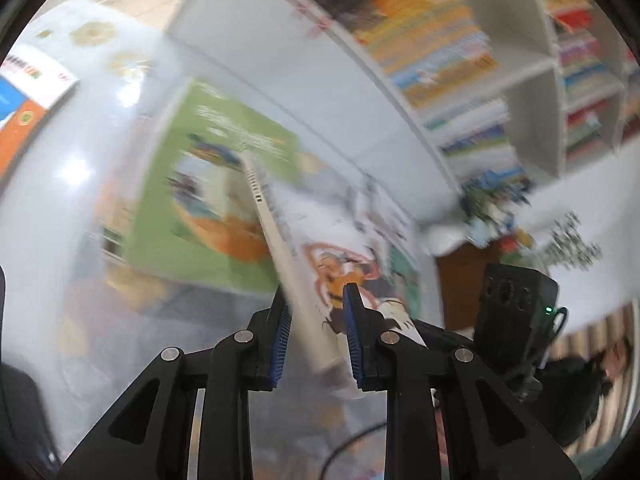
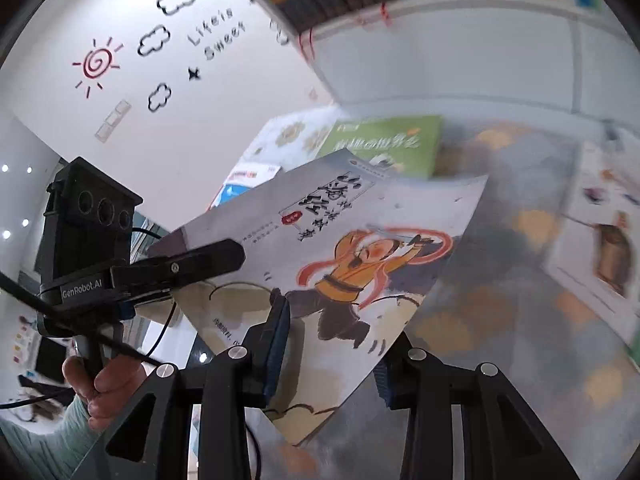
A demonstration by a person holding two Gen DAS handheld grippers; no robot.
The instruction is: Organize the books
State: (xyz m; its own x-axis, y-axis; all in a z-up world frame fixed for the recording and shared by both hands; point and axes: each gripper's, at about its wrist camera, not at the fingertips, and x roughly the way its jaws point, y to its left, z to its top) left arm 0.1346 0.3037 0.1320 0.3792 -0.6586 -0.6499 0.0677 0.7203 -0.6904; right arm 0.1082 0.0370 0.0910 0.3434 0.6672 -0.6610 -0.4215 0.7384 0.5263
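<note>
A thin picture book (image 2: 352, 264) with an orange-robed figure on a grey-white cover hangs in the air above the glossy table. My left gripper (image 1: 316, 332) is shut on its spine edge (image 1: 296, 280); in the right wrist view it shows as the black gripper (image 2: 208, 260) clamped on the book's left edge. My right gripper (image 2: 332, 344) has its jaws wide apart around the book's lower corner, one finger (image 2: 276, 332) in front of the cover and the other behind it, not pinching. A green book (image 1: 208, 184) lies flat on the table and also shows in the right wrist view (image 2: 396, 144).
A white bookcase (image 1: 532, 92) full of colourful books stands at the right. More books lie on the table: a white one with flower marks (image 1: 80, 40), a blue-orange one (image 1: 20, 120), another picture book (image 2: 600, 236). The wall (image 2: 168, 48) carries drawings.
</note>
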